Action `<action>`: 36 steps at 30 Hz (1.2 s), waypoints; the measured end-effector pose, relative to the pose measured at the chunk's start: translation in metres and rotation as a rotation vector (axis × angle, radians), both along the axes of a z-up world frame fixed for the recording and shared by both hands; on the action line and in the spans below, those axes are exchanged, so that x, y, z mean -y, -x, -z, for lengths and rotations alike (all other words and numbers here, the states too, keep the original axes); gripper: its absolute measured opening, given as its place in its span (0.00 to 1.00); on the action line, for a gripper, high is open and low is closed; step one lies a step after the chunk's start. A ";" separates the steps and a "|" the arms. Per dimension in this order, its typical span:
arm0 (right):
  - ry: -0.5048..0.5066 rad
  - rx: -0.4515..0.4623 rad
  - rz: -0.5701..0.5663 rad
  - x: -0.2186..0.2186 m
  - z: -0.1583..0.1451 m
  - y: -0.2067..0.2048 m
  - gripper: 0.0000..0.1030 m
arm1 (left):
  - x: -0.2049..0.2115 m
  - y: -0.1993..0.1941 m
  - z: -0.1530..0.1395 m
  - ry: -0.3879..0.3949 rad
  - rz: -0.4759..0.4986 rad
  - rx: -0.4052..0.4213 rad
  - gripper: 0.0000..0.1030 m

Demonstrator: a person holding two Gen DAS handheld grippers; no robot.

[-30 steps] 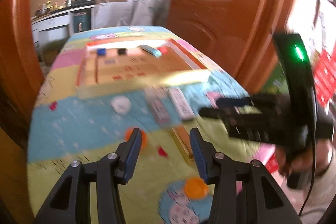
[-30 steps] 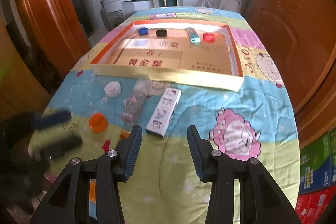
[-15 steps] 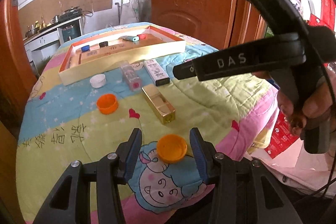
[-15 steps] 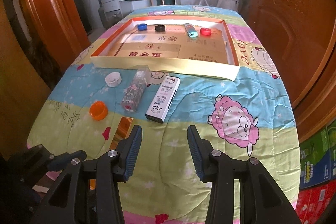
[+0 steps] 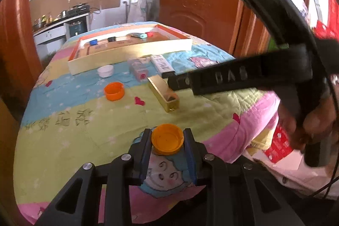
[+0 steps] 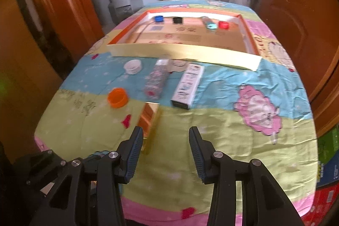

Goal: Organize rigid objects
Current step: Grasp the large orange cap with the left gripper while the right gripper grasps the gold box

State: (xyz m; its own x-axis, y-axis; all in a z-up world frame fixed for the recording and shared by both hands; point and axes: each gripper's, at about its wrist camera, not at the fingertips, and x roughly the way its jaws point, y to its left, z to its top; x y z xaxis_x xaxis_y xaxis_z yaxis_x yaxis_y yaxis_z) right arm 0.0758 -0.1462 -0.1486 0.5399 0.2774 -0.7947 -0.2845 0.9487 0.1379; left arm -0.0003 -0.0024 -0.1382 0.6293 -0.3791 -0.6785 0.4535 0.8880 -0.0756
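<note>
Where left tongs (image 5: 167, 142) pinch it, orange cap (image 5: 167, 139), right tongs (image 6: 165, 147) spread

An orange cap (image 5: 167, 138) is sitting open side up between the left claw's (image 5: 167, 141) fingers. Another orange cap (image 6: 117, 97) is lying near a white cap (image 6: 133, 66). A gold box (image 5: 164, 94) is lying flat beside a see-through box (image 6: 156, 79) and a white box (image 6: 187, 86).
</note>
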 end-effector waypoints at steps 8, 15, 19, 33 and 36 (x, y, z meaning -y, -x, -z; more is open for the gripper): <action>0.013 -0.008 0.004 -0.029 0.015 -0.006 0.45 | -0.030 0.001 -0.005 0.043 -0.090 -0.015 0.30; 0.078 0.021 0.025 -0.042 0.018 -0.005 0.17 | -0.044 0.000 -0.009 0.063 -0.126 -0.004 0.30; 0.056 0.034 0.038 -0.034 0.012 -0.001 0.17 | -0.046 -0.001 -0.011 0.071 -0.134 -0.007 0.30; 0.009 0.106 0.041 -0.024 -0.023 0.010 0.17 | -0.044 -0.014 -0.028 0.078 -0.131 0.015 0.30; 0.004 0.113 0.038 -0.024 -0.026 0.010 0.17 | -0.043 -0.019 -0.031 0.083 -0.131 0.014 0.30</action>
